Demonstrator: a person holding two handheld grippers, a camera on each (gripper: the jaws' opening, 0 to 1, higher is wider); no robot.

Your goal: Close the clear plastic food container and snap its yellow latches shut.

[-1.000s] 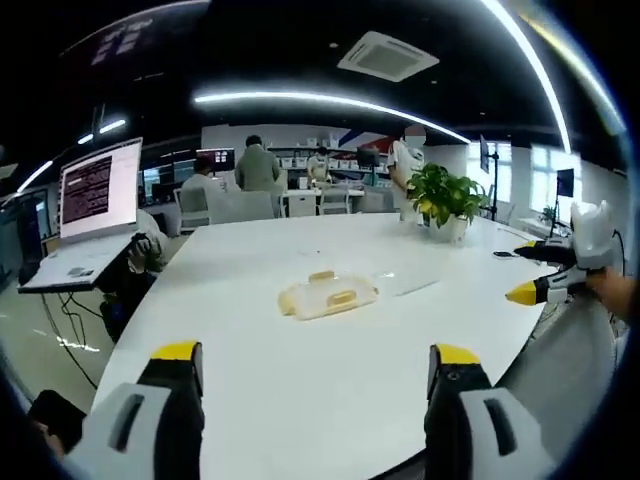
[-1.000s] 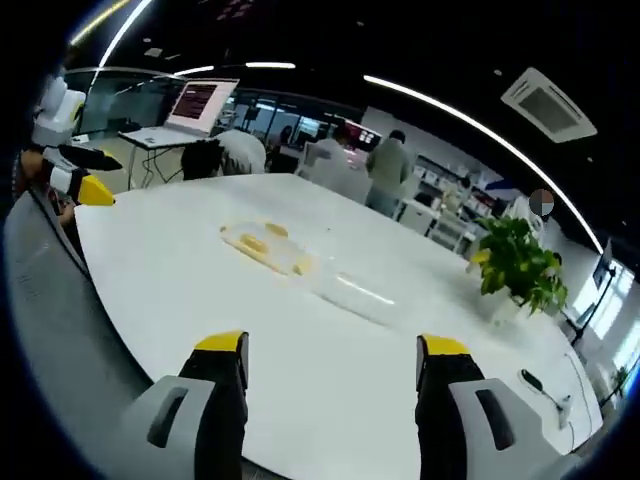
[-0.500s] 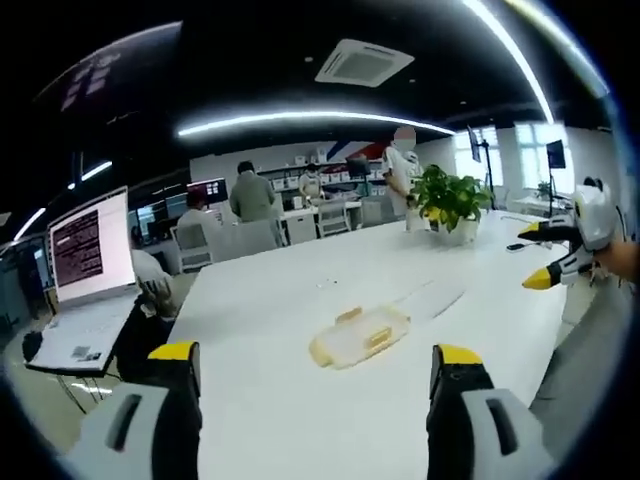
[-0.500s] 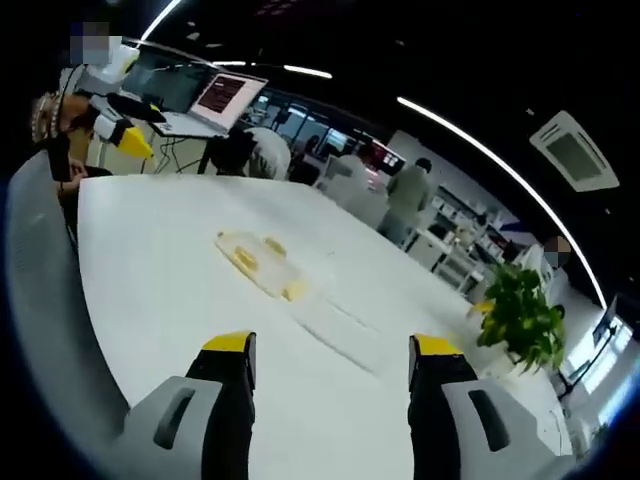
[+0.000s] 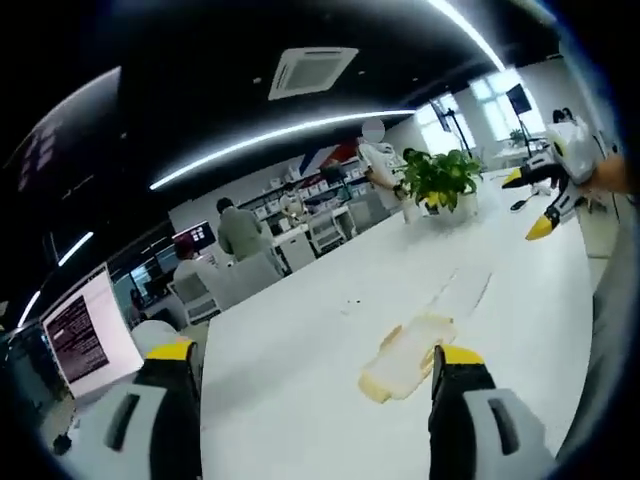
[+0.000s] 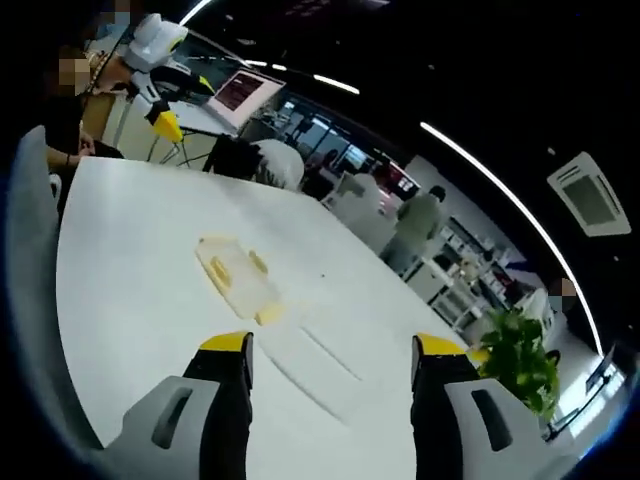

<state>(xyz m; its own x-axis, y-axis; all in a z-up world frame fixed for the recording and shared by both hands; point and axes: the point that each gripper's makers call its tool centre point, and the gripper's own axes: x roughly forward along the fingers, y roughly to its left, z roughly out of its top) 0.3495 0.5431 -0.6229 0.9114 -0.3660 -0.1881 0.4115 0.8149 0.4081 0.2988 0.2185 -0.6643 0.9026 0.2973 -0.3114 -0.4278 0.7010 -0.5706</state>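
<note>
Apparently light, thin and slippery, the clear plastic food container (image 5: 408, 352) lies flat on the white table (image 5: 290, 370); its yellow latches (image 6: 258, 264) should be pressed. Both the left gripper (image 5: 312, 368) and right gripper (image 6: 328, 357) are held spread, empty.

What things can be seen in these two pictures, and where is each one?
Clear plastic food container: one, clear with yellow latches, lying on the table ahead of both grippers.
Table: one, white, large, rounded edge.
Potted plant: one, green leaves in a white pot, at the far end of the table.
Laptop: one, screen lit, on a stand beside the table.
People: several, at desks in the background.
Ceiling air unit: one, white, overhead.
Light strips: several, white, on the dark ceiling.
Left hand-held gripper: one, grey with yellow tips, jaws apart and empty.
Right hand-held gripper: one, same colours, jaws apart and empty.
</note>
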